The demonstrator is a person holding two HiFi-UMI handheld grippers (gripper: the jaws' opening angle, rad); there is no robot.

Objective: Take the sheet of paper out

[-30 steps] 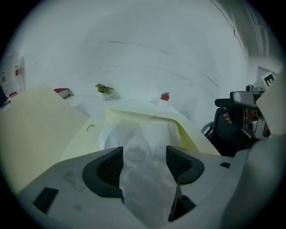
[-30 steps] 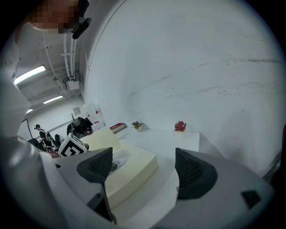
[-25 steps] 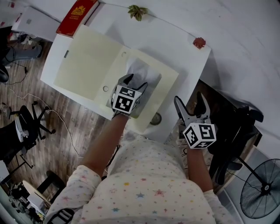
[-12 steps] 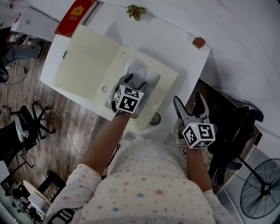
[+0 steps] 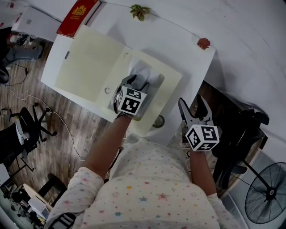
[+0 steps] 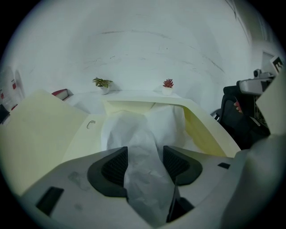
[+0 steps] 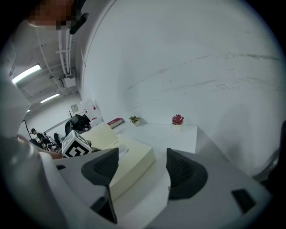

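A cream envelope (image 5: 89,62) lies open on the white table (image 5: 178,40), its flap spread to the left. A crumpled white sheet of paper (image 5: 144,70) sticks out of its pocket. My left gripper (image 5: 136,83) reaches down into that pocket. In the left gripper view the sheet (image 6: 143,152) runs up between the two pads, and the jaws have just been closing around it; they still stand wide. My right gripper (image 5: 195,105) hovers open and empty off the table's near right corner, apart from the envelope (image 7: 129,161).
A red book (image 5: 78,15) lies at the table's far left corner. A small green plant (image 5: 140,11) and a red one (image 5: 203,43) stand along the far edge. A dark chair (image 5: 241,129) and a fan (image 5: 268,192) are on the right.
The left gripper has turned slightly over the pocket and its jaws have narrowed a little around the sheet. The right gripper has stayed in place.
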